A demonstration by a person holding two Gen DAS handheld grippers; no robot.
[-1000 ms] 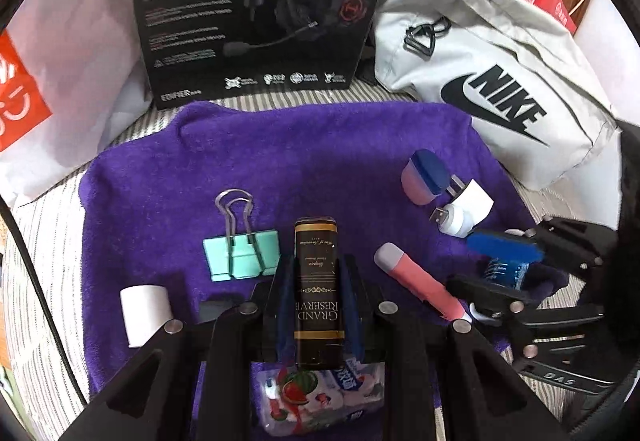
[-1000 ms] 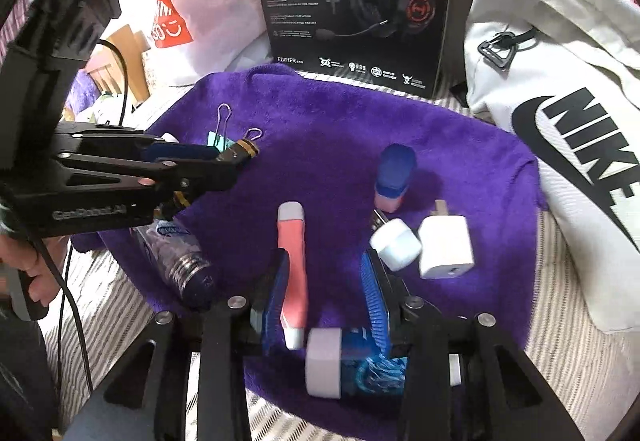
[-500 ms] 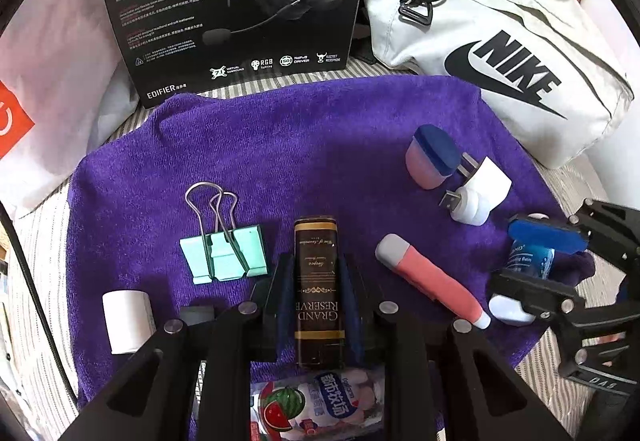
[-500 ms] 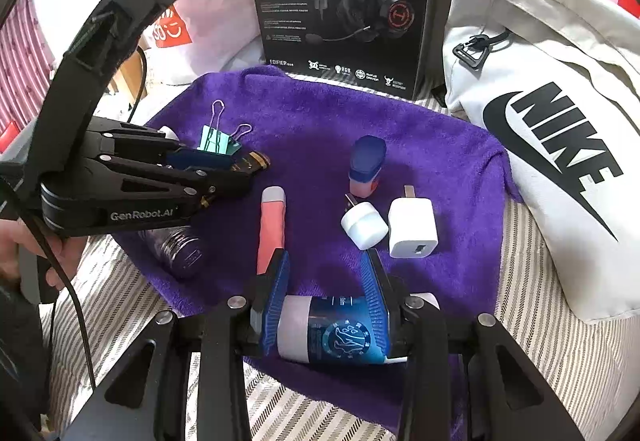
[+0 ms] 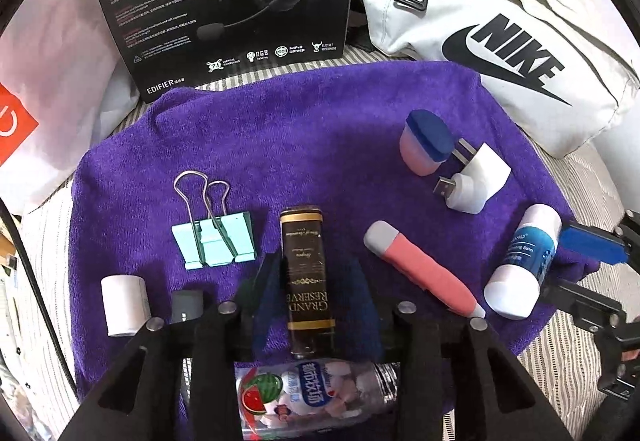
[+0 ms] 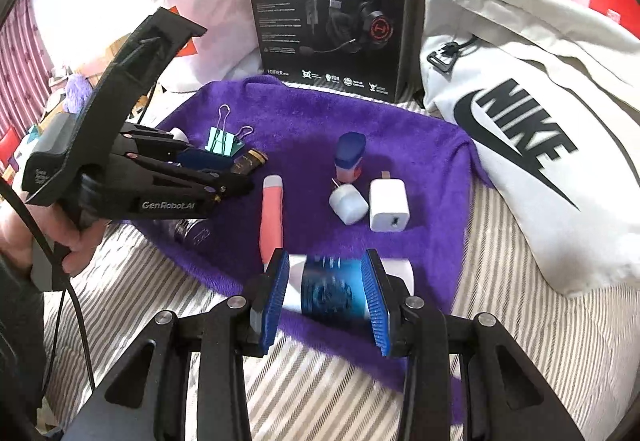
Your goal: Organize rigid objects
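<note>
Left gripper (image 5: 308, 289): jaws apart around the Grand Reserve tin (image 5: 306, 273).
Right gripper (image 6: 326, 299): jaws apart around the blue-label tube (image 6: 332, 291).
Candy bottle (image 5: 316, 395): holds pink-white candies.

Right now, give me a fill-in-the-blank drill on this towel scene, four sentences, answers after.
1. The towel under the items is ____ in colour.
2. The left gripper straddles a dark box printed GRAND ____.
3. The binder clip lies to the ____ of that box in the left wrist view.
4. The white bag carries the word ____.

Answers: purple; RESERVE; left; NIKE
</note>
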